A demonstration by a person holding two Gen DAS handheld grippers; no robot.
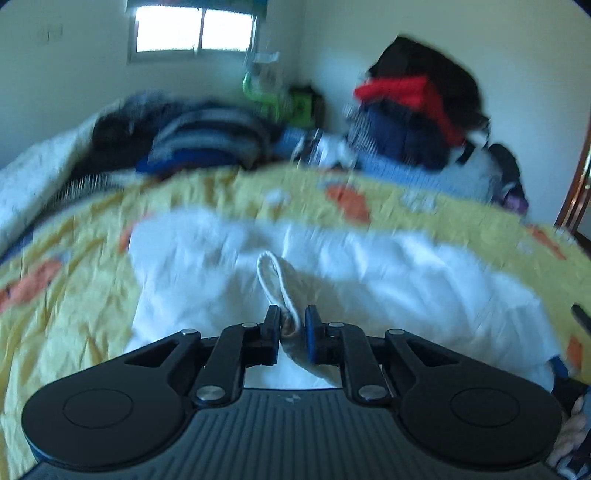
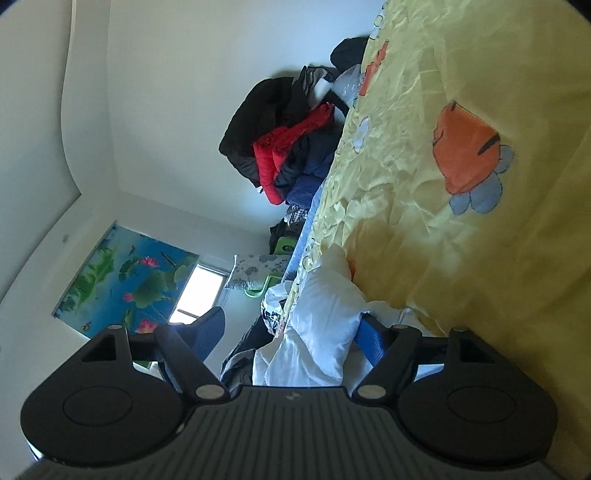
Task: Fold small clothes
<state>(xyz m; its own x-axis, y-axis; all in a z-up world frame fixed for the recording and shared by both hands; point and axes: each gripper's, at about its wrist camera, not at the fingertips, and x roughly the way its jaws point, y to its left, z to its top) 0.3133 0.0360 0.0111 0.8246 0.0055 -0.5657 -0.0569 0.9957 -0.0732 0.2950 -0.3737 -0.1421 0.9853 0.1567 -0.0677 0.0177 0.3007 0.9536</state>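
A white garment (image 1: pixel 332 266) lies spread on the yellow patterned bedspread (image 1: pixel 74 295). My left gripper (image 1: pixel 292 325) is shut on a ribbed edge (image 1: pixel 273 280) of the white garment, which loops up between the fingers. In the right wrist view the camera is rolled on its side. My right gripper (image 2: pixel 291 332) is open wide, and the white garment (image 2: pixel 325 314) bunches between its fingers, against the right blue pad (image 2: pixel 373 339). The left finger (image 2: pixel 210 332) stands apart from the cloth.
Folded dark and striped clothes (image 1: pixel 192 140) are piled at the far side of the bed. A heap of black, red and navy jackets (image 1: pixel 417 110) stands at the back right, also in the right wrist view (image 2: pixel 284 140). A window (image 1: pixel 192 29) is behind.
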